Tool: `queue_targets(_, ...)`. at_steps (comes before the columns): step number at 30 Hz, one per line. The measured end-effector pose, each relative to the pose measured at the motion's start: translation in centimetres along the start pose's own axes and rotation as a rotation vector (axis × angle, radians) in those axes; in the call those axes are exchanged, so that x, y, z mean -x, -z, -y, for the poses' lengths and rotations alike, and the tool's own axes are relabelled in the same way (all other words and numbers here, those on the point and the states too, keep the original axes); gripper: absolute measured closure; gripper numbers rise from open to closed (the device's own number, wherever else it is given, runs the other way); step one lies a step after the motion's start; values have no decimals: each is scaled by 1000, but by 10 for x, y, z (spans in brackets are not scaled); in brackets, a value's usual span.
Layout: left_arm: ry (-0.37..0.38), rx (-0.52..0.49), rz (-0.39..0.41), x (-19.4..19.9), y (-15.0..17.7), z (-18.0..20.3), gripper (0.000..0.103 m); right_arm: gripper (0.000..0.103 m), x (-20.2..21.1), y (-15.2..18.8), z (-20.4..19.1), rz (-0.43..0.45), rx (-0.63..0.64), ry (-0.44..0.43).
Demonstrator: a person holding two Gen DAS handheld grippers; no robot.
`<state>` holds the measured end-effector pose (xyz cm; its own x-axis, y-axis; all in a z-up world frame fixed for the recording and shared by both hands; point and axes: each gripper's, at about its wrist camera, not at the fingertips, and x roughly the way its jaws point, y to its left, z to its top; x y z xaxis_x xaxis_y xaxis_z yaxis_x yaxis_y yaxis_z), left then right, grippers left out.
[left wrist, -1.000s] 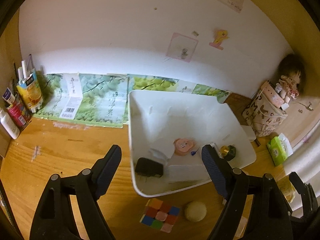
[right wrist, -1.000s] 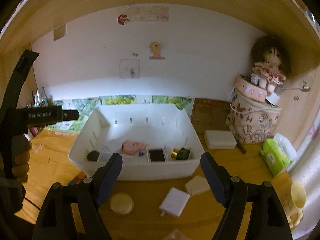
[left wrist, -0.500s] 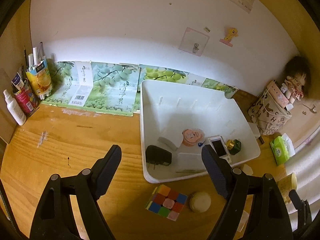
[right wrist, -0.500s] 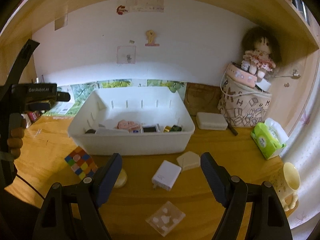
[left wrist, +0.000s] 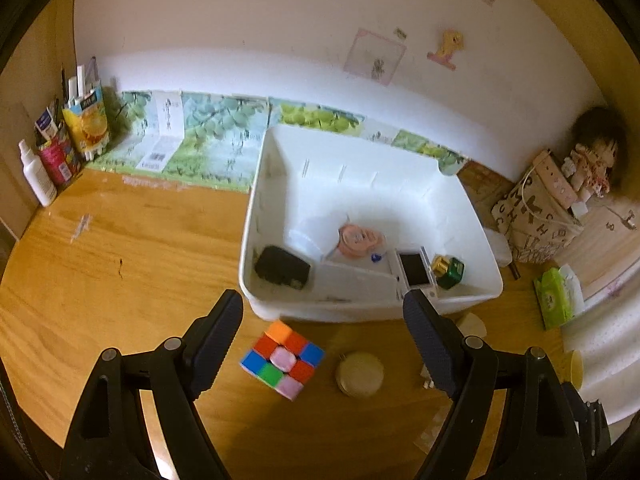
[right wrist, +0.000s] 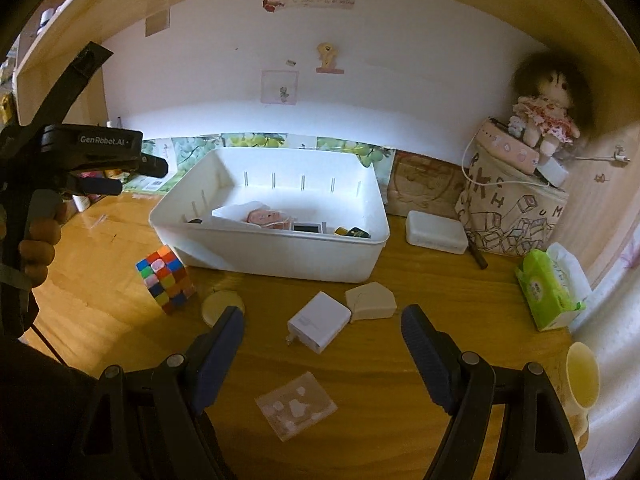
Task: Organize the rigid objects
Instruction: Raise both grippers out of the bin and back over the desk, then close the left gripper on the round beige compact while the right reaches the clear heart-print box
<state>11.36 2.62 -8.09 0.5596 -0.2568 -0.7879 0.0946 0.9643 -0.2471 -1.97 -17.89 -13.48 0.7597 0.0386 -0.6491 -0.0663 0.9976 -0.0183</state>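
Sitting on desk [right wrist: 400, 364]: white bin [right wrist: 280, 256] is holding small items, by the back wall.
Cube [left wrist: 282, 354]: lying just in front of the bin.
Charger [right wrist: 319, 325]: white, lying beside a beige block [right wrist: 371, 301].
Disc [left wrist: 359, 374]: lying right of the cube.
Left tongs [left wrist: 322, 344]: gaping wide, gripping nothing, hovering over the cube.
Right tongs [right wrist: 322, 350]: gaping wide, gripping nothing, hovering above the charger.

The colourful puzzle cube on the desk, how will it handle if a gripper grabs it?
The puzzle cube looks rigid and blocky, so flat faces should grip well. It sits tilted on the desk and may rock if pushed. Its layers might twist under an off-centre squeeze.
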Motion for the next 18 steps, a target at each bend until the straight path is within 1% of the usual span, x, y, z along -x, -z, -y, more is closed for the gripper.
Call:
queue_targets(4, -22, 11, -34, -3, 9, 11, 18, 22, -4, 2, 11, -16, 20, -50)
queue_targets(10, -59, 28, -113, -15, 25, 27, 18, 22, -12, 10, 26, -65, 55, -146)
queue_targets(13, -82, 49, -172, -28, 34, 33, 18, 22, -18, 16, 31, -96, 78, -200)
queue_targets(18, -90, 102, -248, -44, 48, 38, 18, 22, -34, 24, 37, -165, 137, -301)
